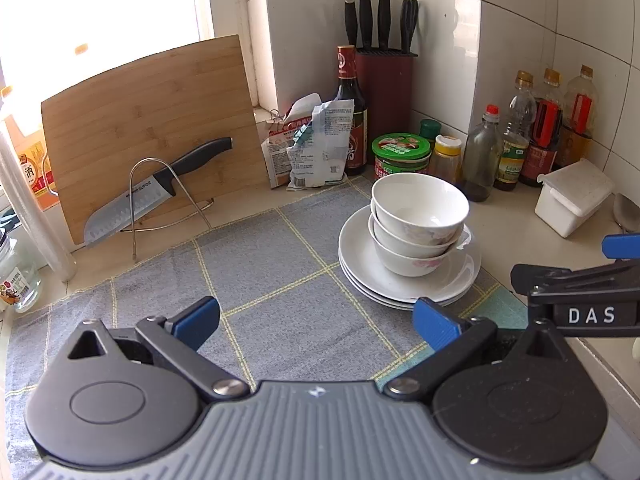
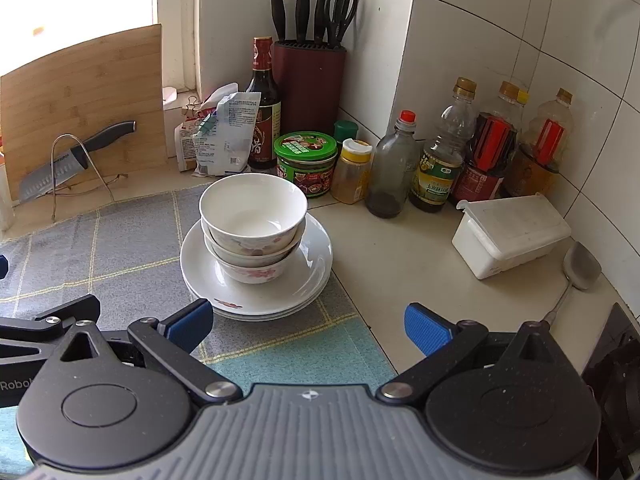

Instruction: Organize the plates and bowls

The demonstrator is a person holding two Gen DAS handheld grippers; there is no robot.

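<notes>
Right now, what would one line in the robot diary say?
left gripper: open, empty | right gripper: open, empty | bowls: stacked on plates | plates: on cloth

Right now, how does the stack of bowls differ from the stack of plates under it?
The stack of bowls is deep, tall and narrow; the stack of plates is flat, low and wider. The bowls sit nested and slightly askew on the plates; the plates rest directly on the checked cloth. Both are white with pink floral marks.

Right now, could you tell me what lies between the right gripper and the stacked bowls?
Only the plates' near rim and checked cloth, per the right wrist view.
</notes>
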